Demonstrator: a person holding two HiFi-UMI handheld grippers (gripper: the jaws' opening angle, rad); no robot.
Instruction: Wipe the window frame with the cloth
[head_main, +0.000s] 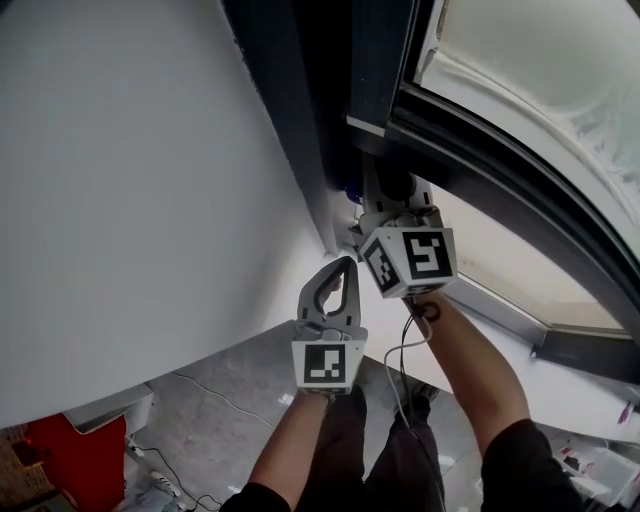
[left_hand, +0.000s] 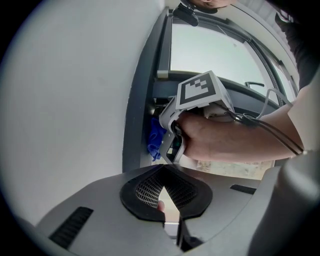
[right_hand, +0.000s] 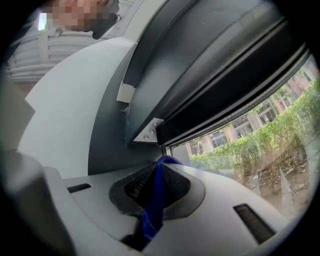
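Note:
A blue cloth (right_hand: 154, 205) is pinched between the jaws of my right gripper (right_hand: 160, 170), which is shut on it. The cloth's tip touches the dark window frame (right_hand: 200, 85) at its corner, just below a small metal bracket (right_hand: 147, 131). In the head view the right gripper (head_main: 358, 205) reaches into the frame's corner, and a bit of cloth (head_main: 351, 190) shows there. The left gripper (head_main: 341, 268) hangs just below it, shut and holding nothing. From the left gripper view the jaw tips (left_hand: 163, 169) meet, and the cloth (left_hand: 154, 140) bunches against the frame (left_hand: 137, 115) beyond.
A white wall (head_main: 130, 180) runs along the left of the frame. Window glass (head_main: 560, 70) lies to the right, above a white sill (head_main: 520, 330). A cable (head_main: 400, 360) trails from the right gripper. Grey floor and a red object (head_main: 70, 450) lie below.

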